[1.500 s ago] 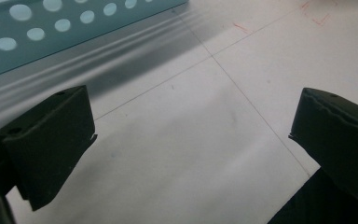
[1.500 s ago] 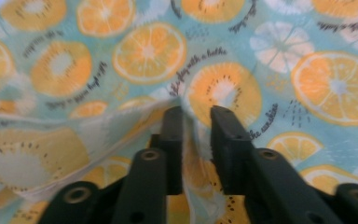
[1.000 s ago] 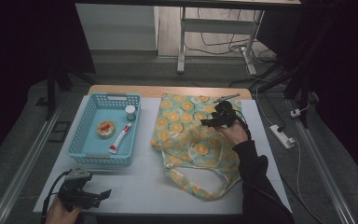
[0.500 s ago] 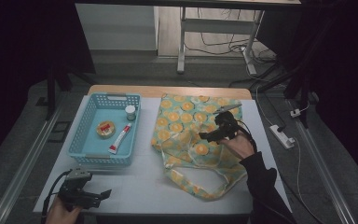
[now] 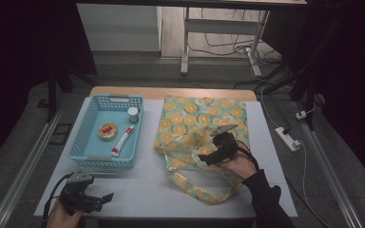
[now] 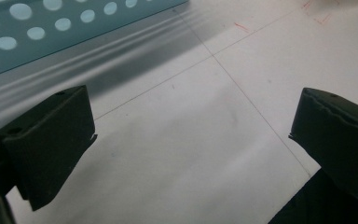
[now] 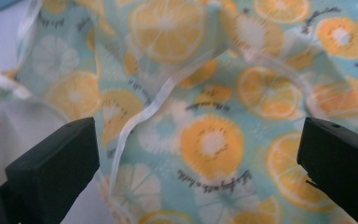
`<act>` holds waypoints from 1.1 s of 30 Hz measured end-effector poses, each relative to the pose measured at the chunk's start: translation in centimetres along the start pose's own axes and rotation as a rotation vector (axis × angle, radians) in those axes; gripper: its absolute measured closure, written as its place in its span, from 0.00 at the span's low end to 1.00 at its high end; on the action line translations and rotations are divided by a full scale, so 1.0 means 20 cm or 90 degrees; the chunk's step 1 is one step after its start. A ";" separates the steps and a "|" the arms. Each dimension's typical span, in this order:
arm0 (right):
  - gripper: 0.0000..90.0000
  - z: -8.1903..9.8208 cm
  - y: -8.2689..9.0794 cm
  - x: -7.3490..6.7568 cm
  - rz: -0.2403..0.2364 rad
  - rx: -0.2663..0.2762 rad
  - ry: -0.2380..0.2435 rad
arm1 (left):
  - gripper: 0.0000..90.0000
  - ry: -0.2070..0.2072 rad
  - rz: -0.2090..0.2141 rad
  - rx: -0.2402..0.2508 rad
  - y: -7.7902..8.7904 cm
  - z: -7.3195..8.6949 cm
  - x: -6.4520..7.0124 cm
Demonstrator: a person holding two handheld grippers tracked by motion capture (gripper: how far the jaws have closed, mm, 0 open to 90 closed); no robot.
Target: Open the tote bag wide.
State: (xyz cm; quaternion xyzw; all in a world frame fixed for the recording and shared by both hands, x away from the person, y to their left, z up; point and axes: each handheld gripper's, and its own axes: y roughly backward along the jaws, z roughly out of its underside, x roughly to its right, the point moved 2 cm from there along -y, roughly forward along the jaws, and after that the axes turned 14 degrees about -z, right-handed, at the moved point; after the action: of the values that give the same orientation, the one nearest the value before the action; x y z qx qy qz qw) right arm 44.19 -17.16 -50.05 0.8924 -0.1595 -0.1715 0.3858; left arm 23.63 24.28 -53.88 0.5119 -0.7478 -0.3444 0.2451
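A tote bag (image 5: 190, 123) printed with orange slices lies crumpled on the white table, and its handle loop (image 5: 204, 190) reaches toward the near edge. My right gripper (image 5: 209, 159) hovers over the bag's near part. Its jaws have just been opening and now stand wide. In the right gripper view the bag's fabric (image 7: 205, 140) and a white strap (image 7: 140, 116) lie below the right gripper (image 7: 196, 140), not pressed. My left gripper (image 5: 107, 197) rests at the table's near left corner. In its own view the left gripper (image 6: 191, 135) is open over bare table.
A blue basket (image 5: 88, 156) at the left holds a small white jar (image 5: 132, 114), a round orange item (image 5: 107, 131) and a red-and-white tube (image 5: 122, 141). The basket wall (image 6: 74, 28) shows just beyond the left jaws. A power strip (image 5: 289, 138) lies on the floor at the right.
My right gripper has moved from the bag's far right part toward the near side, over its middle. The bag's near part has bunched up. The left gripper has stayed put.
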 end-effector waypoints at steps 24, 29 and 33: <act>0.26 0.13 -0.13 -0.05 0.019 -0.062 0.043 | 0.00 -0.004 -0.002 -0.002 0.00 0.00 0.00; 0.33 0.12 -0.12 -0.03 0.026 -0.058 0.039 | 0.00 -0.004 -0.002 -0.002 0.00 0.00 0.00; 0.35 0.12 -0.12 -0.01 0.024 -0.053 0.032 | 0.00 -0.005 -0.003 -0.003 0.00 0.00 0.01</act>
State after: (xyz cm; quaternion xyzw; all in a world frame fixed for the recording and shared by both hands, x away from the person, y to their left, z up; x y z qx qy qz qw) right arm 43.34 -17.11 -53.30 0.8765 -0.1592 -0.1485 0.4294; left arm 23.63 24.17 -53.90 0.5115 -0.7469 -0.3489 0.2425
